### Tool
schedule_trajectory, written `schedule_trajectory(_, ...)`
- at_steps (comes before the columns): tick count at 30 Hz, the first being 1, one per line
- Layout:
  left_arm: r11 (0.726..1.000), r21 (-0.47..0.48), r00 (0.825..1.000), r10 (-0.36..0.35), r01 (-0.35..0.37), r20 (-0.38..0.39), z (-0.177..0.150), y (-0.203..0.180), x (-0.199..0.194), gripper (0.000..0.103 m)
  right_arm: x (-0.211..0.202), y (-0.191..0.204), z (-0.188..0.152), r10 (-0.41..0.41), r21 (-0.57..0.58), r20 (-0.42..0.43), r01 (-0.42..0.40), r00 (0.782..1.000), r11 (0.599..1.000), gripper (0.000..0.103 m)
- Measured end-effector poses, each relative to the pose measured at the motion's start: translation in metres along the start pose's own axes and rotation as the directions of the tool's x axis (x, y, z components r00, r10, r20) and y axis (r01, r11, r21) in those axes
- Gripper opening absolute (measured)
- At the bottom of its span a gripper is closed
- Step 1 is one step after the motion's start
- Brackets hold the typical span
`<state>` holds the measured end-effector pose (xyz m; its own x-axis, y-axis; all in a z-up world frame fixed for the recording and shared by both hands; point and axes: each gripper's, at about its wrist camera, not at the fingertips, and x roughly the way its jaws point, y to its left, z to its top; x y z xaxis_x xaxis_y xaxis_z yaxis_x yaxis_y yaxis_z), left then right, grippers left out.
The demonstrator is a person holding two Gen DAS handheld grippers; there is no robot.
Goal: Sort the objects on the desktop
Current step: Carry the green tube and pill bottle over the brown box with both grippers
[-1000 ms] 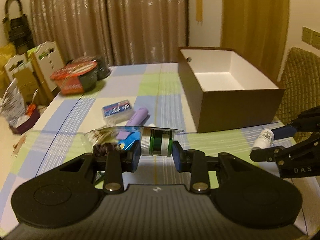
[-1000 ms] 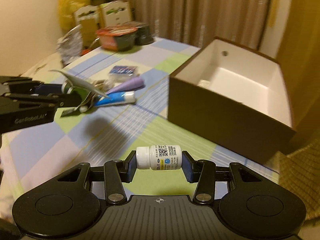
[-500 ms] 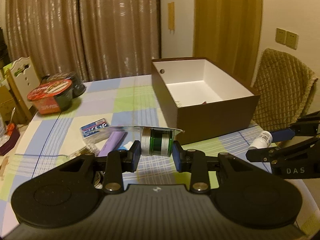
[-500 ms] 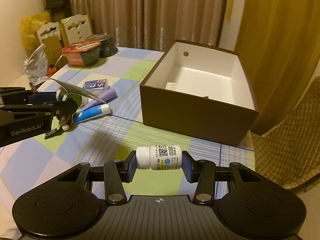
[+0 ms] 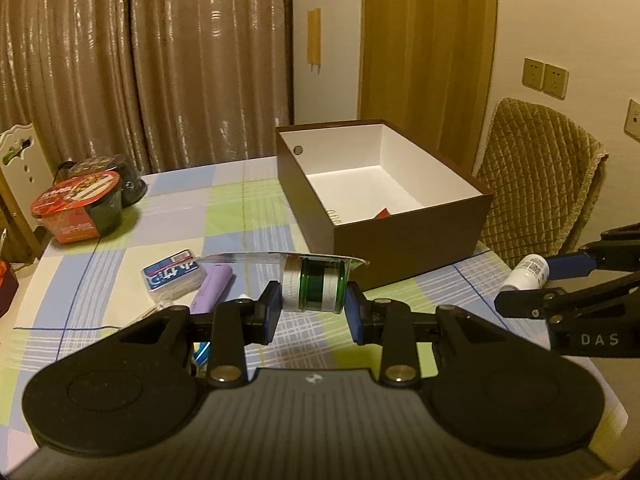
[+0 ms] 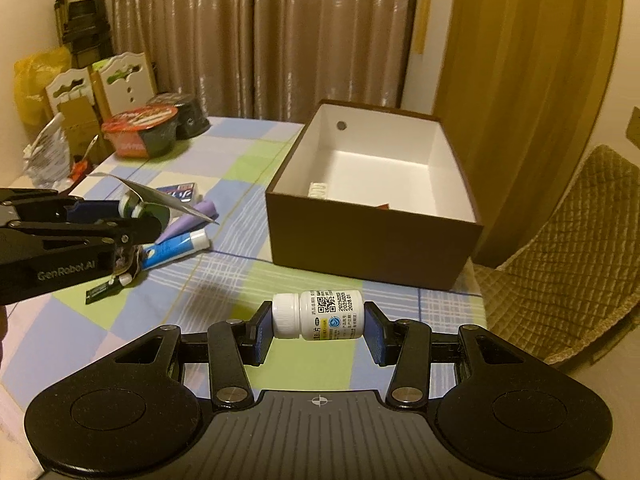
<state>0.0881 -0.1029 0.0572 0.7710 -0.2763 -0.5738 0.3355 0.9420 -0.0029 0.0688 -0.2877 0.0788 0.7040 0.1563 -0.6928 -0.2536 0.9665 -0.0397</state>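
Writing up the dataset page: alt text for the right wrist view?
The right gripper holds a white pill bottle sideways above a checked tablecloth, short of an open brown box. At left, the left gripper holds a green bottle.

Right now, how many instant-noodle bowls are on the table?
2. The red-lidded bowl sits at the table's far left corner; the dark bowl stands just behind it, nearer the curtain. More could be hidden behind the box.
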Motion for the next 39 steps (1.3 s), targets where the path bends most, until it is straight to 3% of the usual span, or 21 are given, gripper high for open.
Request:
schedule_trajectory(8, 0.999, 0.029, 0.999, -0.043, 0.043, 0.018, 0.023, -0.011, 0.017, 0.029, 0.004, -0.023, 0.019, -0.031, 0.026, 0.026, 0.031, 0.999, 0.999, 0.046)
schedule_trajectory(19, 0.989, 0.108, 0.993, -0.108, 0.102, 0.048, 0.099, -0.036, 0.088, 0.029, 0.053, -0.081, 0.088, -0.037, 0.002, 0.094, 0.037, 0.995, 0.999, 0.046)
schedule_trajectory(29, 0.952, 0.254, 0.985, -0.159, 0.171, -0.065, 0.142, -0.053, 0.197, 0.029, 0.135, -0.125, 0.124, -0.005, -0.021, 0.073, 0.007, 0.997, 1.0, 0.046)
schedule_trajectory(39, 0.924, 0.331, 0.973, -0.135, 0.191, -0.185, 0.14, -0.056, 0.278, 0.029, 0.205, -0.138, 0.131, 0.041, -0.107, -0.04, -0.045, 0.998, 0.993, 0.046)
